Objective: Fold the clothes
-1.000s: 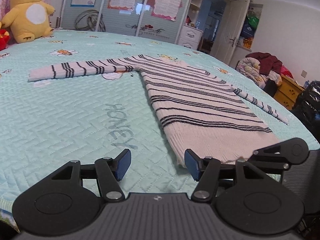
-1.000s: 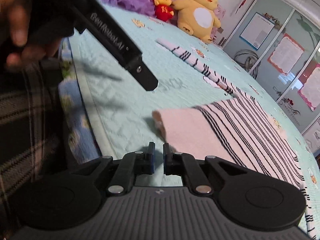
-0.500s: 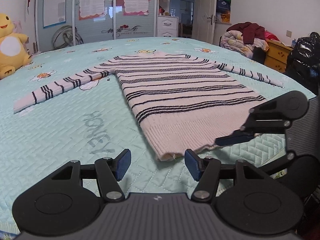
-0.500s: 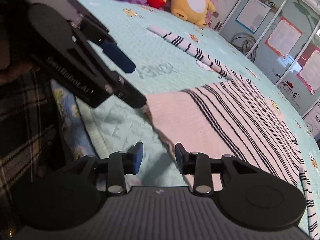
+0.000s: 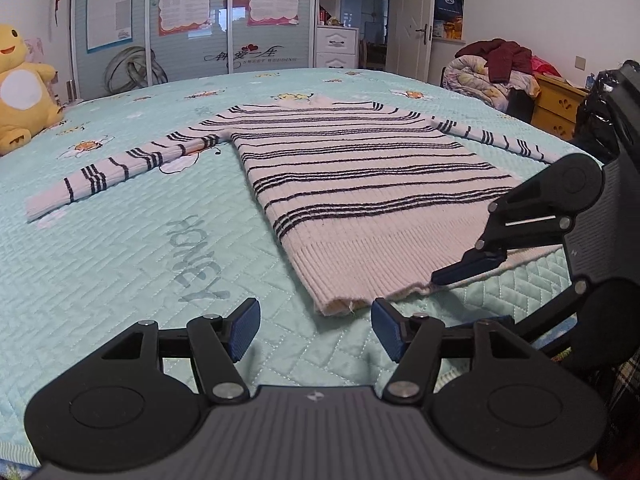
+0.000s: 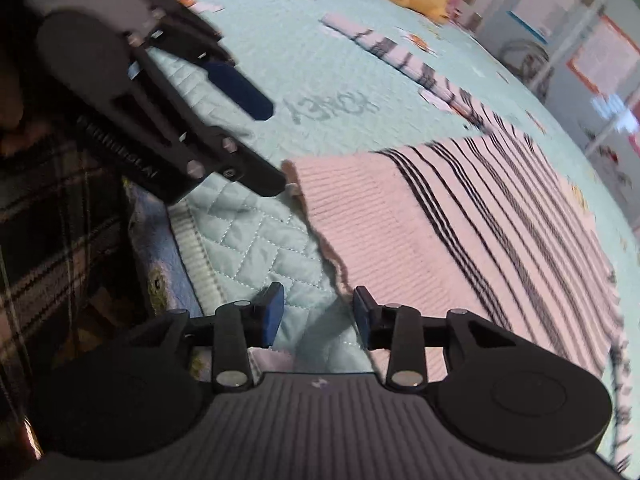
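A pale pink sweater (image 5: pixel 360 184) with dark stripes lies flat on the mint quilted bed (image 5: pixel 120 248), both sleeves spread out. Its hem faces me. My left gripper (image 5: pixel 315 329) is open, just short of the hem's left corner (image 5: pixel 336 306). The right gripper (image 5: pixel 472 296) enters that view from the right, one blue pad (image 5: pixel 466 269) lying over the hem. In the right wrist view my right gripper (image 6: pixel 317 313) is open low over the quilt, with the sweater (image 6: pixel 440 220) edge just ahead of its right finger. The left gripper (image 6: pixel 260 140) hovers open by the hem corner.
A yellow plush toy (image 5: pixel 20 100) sits at the bed's far left. Behind the bed stand wardrobe doors with posters (image 5: pixel 184 0). Piled clothes (image 5: pixel 496 68) and a wooden nightstand (image 5: pixel 560 108) are at the right. The person's plaid clothing (image 6: pixel 60 220) is by the near bed edge (image 6: pixel 200 256).
The right gripper went from shut to wide open and dropped toward the hem. The left gripper swung round to face the sweater squarely and came nearer the hem corner.
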Tool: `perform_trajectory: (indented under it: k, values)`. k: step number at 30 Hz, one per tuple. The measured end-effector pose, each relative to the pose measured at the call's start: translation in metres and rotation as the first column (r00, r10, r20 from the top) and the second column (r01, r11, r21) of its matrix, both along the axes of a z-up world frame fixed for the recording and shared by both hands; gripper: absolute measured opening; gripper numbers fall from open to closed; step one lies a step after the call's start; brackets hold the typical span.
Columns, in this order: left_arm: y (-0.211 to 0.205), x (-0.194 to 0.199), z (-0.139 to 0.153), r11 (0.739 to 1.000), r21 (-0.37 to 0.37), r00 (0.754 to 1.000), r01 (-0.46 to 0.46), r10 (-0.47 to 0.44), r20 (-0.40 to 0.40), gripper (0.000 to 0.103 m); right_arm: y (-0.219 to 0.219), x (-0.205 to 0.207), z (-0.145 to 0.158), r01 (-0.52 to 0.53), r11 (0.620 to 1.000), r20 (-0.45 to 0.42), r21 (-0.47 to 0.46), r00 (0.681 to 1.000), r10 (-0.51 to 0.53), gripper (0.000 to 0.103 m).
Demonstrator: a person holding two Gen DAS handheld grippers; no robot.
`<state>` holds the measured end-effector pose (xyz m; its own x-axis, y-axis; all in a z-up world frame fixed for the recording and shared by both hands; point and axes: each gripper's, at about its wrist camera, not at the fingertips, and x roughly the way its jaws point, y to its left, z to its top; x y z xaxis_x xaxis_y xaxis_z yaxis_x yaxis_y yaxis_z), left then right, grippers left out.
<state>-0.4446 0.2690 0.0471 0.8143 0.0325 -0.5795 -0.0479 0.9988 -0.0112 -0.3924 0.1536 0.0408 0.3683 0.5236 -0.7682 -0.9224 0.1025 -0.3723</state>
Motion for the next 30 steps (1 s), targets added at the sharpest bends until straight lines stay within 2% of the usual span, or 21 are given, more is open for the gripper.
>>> perform_trajectory:
  k: [4, 8, 11, 18, 24, 30]
  values:
    - [-0.004, 0.001, 0.000, 1.000, 0.014, 1.000, 0.010, -0.010, -0.002, 0.065, 0.006, -0.002, 0.002, -0.091, 0.994, 0.033, -0.063, 0.995, 0.093, 0.039]
    - [-0.006, 0.005, 0.000, 1.000, 0.026, 1.000, 0.004, -0.004, -0.006, 0.065, 0.007, 0.007, 0.007, -0.139, 0.987, -0.007, -0.077, 0.990, 0.139, 0.040]
    - [-0.014, 0.008, 0.001, 0.997, 0.077, 0.999, 0.032, -0.032, 0.004, 0.065, 0.006, 0.012, 0.010, -0.098, 0.994, -0.018, -0.041, 0.995, 0.098, 0.049]
    - [-0.033, 0.015, -0.006, 0.975, 0.217, 0.998, 0.056, -0.056, -0.004, 0.065, -0.017, -0.003, 0.002, 0.001, 0.997, 0.087, 0.074, 0.996, -0.007, 0.052]
    - [-0.038, 0.016, -0.009, 0.926, 0.375, 0.999, 0.032, -0.032, -0.005, 0.065, -0.025, -0.019, -0.004, -0.007, 0.996, 0.212, 0.094, 0.977, -0.013, 0.055]
    - [-0.056, 0.018, -0.019, 0.850, 0.515, 0.994, 0.109, -0.101, -0.044, 0.066, -0.025, -0.019, -0.007, 0.019, 0.993, 0.199, 0.115, 0.979, -0.042, 0.058]
